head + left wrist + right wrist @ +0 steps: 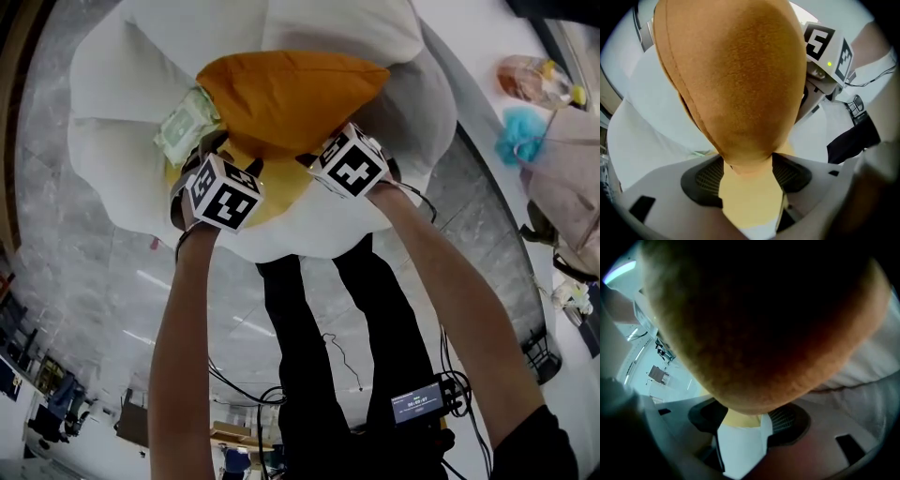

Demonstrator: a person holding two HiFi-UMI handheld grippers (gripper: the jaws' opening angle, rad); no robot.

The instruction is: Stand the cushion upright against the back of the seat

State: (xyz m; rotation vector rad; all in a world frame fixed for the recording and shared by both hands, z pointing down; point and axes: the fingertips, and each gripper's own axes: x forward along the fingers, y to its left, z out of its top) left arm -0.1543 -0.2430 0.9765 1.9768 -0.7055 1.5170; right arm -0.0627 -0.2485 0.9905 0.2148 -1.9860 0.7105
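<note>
An orange cushion (291, 89) stands tilted on a puffy white seat (112, 122), its top leaning toward the seat's back and its pale yellow face turned to me. My left gripper (197, 159) is at the cushion's lower left edge and my right gripper (317, 152) at its lower right. In the left gripper view the cushion (731, 79) narrows to a corner that lies between the spread pads of that gripper (747, 173). In the right gripper view the cushion (759, 324) bulges over the wide-set jaws of that gripper (743, 420), with only a yellow strip between them.
A green and white packet (187, 122) is tucked at the cushion's left edge. My legs stand close against the seat's front. The grey tiled floor (66, 281) runs along the left; a blue fluffy thing (520, 133) and bags lie at the far right.
</note>
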